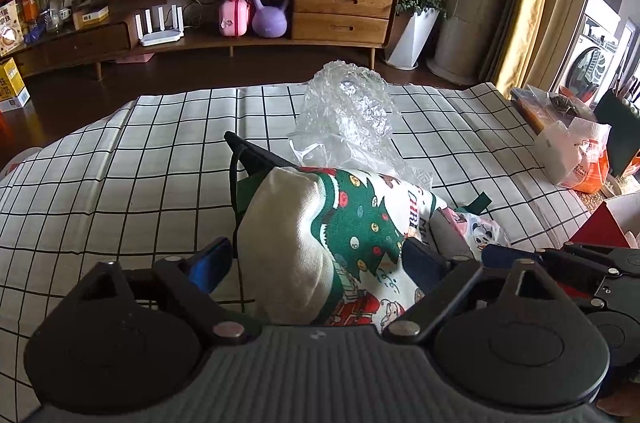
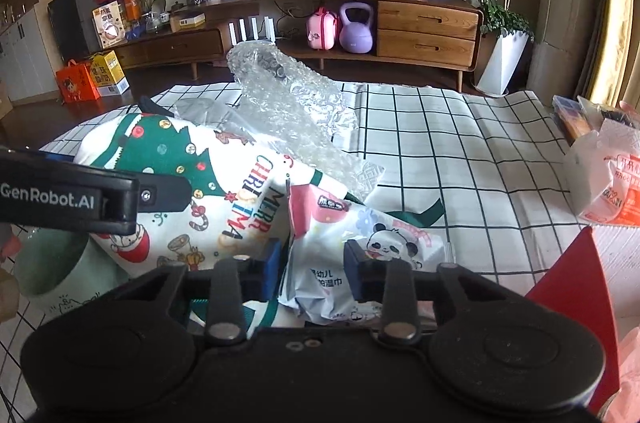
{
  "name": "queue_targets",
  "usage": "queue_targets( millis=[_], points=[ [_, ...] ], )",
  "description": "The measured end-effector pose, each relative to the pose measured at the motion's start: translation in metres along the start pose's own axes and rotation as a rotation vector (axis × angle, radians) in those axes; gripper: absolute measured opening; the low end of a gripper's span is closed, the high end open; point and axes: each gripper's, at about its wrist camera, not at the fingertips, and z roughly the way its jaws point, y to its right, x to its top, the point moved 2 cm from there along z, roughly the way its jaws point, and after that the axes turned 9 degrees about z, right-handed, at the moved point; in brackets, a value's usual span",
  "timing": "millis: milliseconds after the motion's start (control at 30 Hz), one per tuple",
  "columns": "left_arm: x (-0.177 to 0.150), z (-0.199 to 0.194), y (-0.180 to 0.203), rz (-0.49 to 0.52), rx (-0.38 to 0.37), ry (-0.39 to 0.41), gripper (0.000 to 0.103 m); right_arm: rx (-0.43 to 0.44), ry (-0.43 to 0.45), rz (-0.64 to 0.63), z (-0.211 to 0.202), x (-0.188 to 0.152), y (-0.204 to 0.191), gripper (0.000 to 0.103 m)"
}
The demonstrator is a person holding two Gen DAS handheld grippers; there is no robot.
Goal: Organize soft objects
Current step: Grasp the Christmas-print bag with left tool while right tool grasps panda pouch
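Observation:
A stuffed cloth bag [image 1: 320, 235] printed with a green tree and "MERRY CHRISTMAS" lies on the checked cloth [image 1: 120, 163]. My left gripper [image 1: 316, 263] straddles its near end, and both blue pads [image 1: 212, 263] press into its sides. Beside the bag lies a pack of wet wipes [image 2: 360, 251] with a panda print. My right gripper [image 2: 312, 267] is shut on the pack's crumpled near end. From the right wrist view the left gripper [image 2: 80, 199] reaches in from the left edge over the cloth bag [image 2: 240, 191]. A crumpled sheet of bubble wrap [image 1: 344, 111] rests behind the bag.
A pale green mug [image 2: 52, 271] stands at the near left and a red box [image 2: 576, 283] at the near right. White and orange plastic bags [image 2: 608, 175] crowd the table's right end. Beyond the far edge is dark floor and a wooden sideboard [image 1: 340, 11].

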Motion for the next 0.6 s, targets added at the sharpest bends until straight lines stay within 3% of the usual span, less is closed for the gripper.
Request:
queue_targets(
  millis=[200,600],
  points=[
    [-0.001,-0.004,0.005,0.004,-0.001,0.007,0.074,0.012,0.007,0.005,-0.001,-0.001,-0.002,0.010],
    [0.000,-0.025,0.017,0.006,-0.009,0.057,0.040,0.018,0.045,0.045,-0.026,0.000,0.006,0.006]
  ],
)
